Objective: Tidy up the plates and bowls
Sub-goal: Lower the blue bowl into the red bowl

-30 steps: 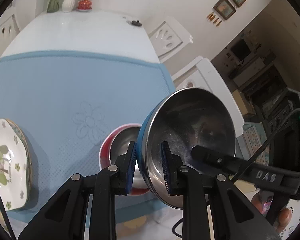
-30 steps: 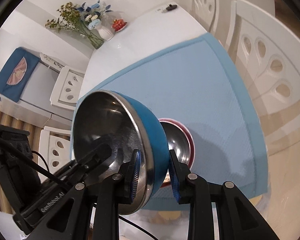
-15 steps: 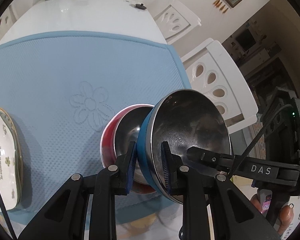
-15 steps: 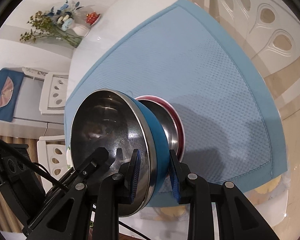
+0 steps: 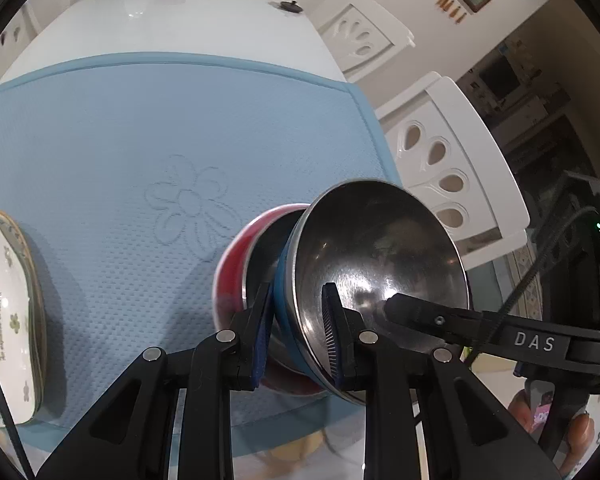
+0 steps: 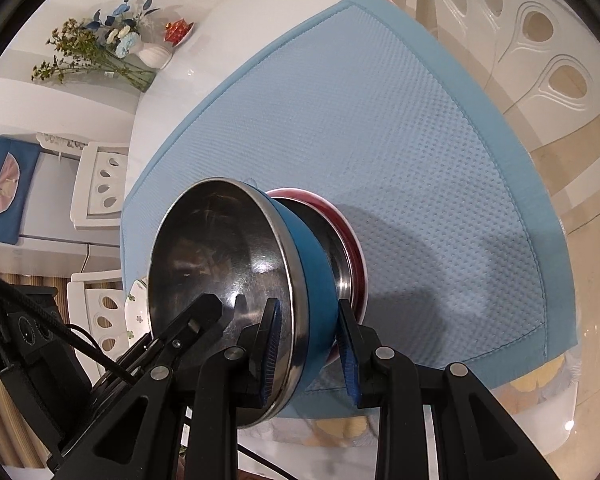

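Observation:
A blue bowl with a steel inside (image 5: pixel 380 256) (image 6: pixel 220 256) is held by both grippers at its rim. My left gripper (image 5: pixel 298 334) is shut on its rim from one side, my right gripper (image 6: pixel 310 344) from the other. The blue bowl sits tilted, partly inside a red bowl with a steel inside (image 5: pixel 236 264) (image 6: pixel 348 248) that rests on the blue mat (image 5: pixel 140 128) (image 6: pixel 400 128). A stack of white plates with green leaf print (image 5: pixel 8 312) lies at the mat's left edge.
The white table (image 5: pixel 172 16) extends beyond the mat, with a flower vase (image 6: pixel 156 54), a small red dish (image 6: pixel 178 28) and a black object (image 5: pixel 290 6) at the far end. White chairs (image 5: pixel 452 168) stand along the right side.
Both grippers have lowered the blue bowl toward the mat; its base now sits in the red bowl, where before it hung above it.

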Available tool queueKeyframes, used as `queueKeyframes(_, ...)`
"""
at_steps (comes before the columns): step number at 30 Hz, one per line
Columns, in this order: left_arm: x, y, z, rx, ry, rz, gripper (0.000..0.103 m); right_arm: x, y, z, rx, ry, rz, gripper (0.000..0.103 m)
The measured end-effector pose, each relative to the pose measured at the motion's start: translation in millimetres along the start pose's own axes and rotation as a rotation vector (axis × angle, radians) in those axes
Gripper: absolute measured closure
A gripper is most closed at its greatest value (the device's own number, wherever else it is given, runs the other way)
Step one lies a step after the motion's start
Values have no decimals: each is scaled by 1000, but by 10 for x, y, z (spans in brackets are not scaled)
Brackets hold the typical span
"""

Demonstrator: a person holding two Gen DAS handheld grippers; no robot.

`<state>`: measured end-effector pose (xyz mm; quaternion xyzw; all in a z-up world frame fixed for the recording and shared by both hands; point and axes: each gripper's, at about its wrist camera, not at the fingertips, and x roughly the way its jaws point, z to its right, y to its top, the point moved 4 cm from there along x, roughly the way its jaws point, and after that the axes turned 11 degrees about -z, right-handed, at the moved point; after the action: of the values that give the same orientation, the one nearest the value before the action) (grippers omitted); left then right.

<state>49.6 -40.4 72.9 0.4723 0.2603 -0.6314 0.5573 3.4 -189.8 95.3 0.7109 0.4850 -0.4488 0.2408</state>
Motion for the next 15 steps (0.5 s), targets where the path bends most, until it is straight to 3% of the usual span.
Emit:
queueKeyframes(12,-177,43,-173,0,43,23,80,-46,17,70,-11,-59,40,71)
queueKeyframes(15,-159,8,-191,-3,43,11,80,15,28,84,-19,-23,37,71)
